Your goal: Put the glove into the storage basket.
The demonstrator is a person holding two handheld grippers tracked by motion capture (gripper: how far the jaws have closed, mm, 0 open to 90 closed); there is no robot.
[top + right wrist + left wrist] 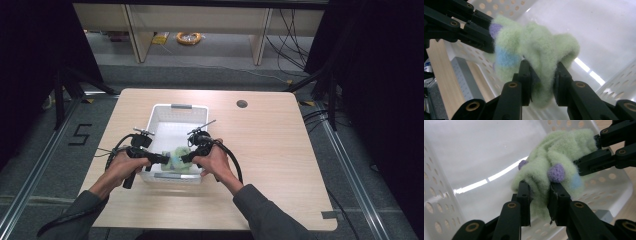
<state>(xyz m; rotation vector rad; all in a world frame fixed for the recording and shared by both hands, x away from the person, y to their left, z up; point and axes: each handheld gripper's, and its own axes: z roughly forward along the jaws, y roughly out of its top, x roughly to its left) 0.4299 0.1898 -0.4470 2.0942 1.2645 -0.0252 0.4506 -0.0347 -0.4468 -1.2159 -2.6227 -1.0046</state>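
Fleece fills the middle of both gripper views — a pale green fuzzy cloth [554, 160] with purple dots and a light blue patch, bunched up and held over the near end of a white perforated basket [162, 112]. From the high view, the basket sits on a light wooden table [270, 160], and the cloth [179, 159] hangs just inside its near wall, between the two tools. The left gripper [539, 195] has its jaws clamped on a fold at one side of the cloth, fabric squeezed between them. The right gripper [542, 72] pinches the opposite side in the same way — green pile bulges out above and below its closed jaws. Each gripper view also catches the other tool's jaws biting the far edge of the cloth. In the high view the left gripper [162, 159] and right gripper [186, 157] come in from either side, close together, with the person's hands wrapped around the handles and cables trailing back over the table.
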